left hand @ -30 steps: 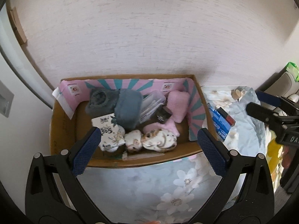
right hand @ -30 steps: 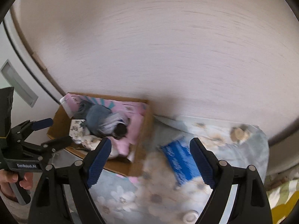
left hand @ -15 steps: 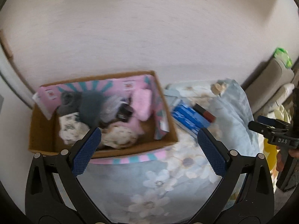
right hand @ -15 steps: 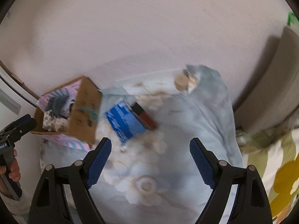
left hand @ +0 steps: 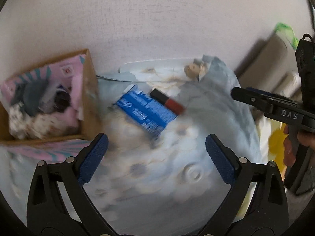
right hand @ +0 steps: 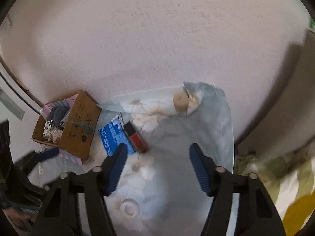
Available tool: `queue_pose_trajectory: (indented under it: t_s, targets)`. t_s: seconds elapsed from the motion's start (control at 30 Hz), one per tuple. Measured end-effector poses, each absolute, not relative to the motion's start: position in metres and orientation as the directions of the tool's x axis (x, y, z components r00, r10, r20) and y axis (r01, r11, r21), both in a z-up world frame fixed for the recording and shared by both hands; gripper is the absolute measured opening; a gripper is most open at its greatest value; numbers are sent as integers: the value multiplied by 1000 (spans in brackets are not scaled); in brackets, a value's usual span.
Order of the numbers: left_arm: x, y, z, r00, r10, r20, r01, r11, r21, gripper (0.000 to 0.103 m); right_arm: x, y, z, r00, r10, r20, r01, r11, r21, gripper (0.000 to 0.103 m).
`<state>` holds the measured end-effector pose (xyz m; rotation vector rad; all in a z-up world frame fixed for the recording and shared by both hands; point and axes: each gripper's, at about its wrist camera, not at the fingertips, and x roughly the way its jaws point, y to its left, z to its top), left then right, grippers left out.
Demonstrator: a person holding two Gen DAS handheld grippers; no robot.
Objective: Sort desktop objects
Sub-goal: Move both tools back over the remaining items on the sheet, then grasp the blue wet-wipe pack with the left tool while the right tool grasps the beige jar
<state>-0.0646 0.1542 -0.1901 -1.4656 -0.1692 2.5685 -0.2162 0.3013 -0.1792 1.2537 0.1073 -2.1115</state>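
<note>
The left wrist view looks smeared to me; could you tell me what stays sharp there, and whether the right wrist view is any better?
Left wrist view: motion blur smears the box, blue pack and floral cloth; only the left tool is crisp. Right wrist view: box and pack are clearer, its near edges smear, and the right tool blurs on one finger. Both bend straight lines near the rim.
</note>
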Motion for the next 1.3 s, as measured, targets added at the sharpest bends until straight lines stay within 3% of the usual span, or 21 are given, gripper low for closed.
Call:
queue_pose_trajectory:
  t_s: [0.1,0.2,0.3,0.47,0.7,1.07,1.13,1.2,1.3]
  targets:
    - [-74,166,-205,-528,182,-829,-2,-977,-213,93,-238,288,-184,-311,-529,-790,623,-741,251,55]
    - [-88,174,-223,-541,46,-840,127,-983,-136,93,-258,269,-197,-315,-534,-785,666,-713,217,55]
    - [-97,170,-241,-541,-68,-838,269,-958,-96,93,-275,253,-219,-333,-487,-808,674,-722,157,38]
    - [-106,166,-261,-551,-166,-818,424,-900,-103,93,-295,252,-243,-338,-455,-824,641,-752,152,35]
    - [-124,167,-281,-494,-213,-843,494,-867,-71,93,-308,253,-261,-319,-453,-833,648,-745,157,35]
    - [-148,155,-301,-430,-188,-883,522,-850,-73,92,-314,251,-275,-303,-458,-836,665,-730,159,35]
    - [-146,156,-300,-446,-172,-878,493,-866,-80,84,-312,252,-275,-310,-455,-835,673,-726,146,35]
    - [-145,158,-298,-461,-151,-875,458,-885,-89,67,-305,254,-272,-326,-463,-824,690,-712,127,33]
    - [-141,157,-297,-460,-117,-880,409,-908,-94,65,-289,264,-267,-325,-510,-796,718,-681,143,33]
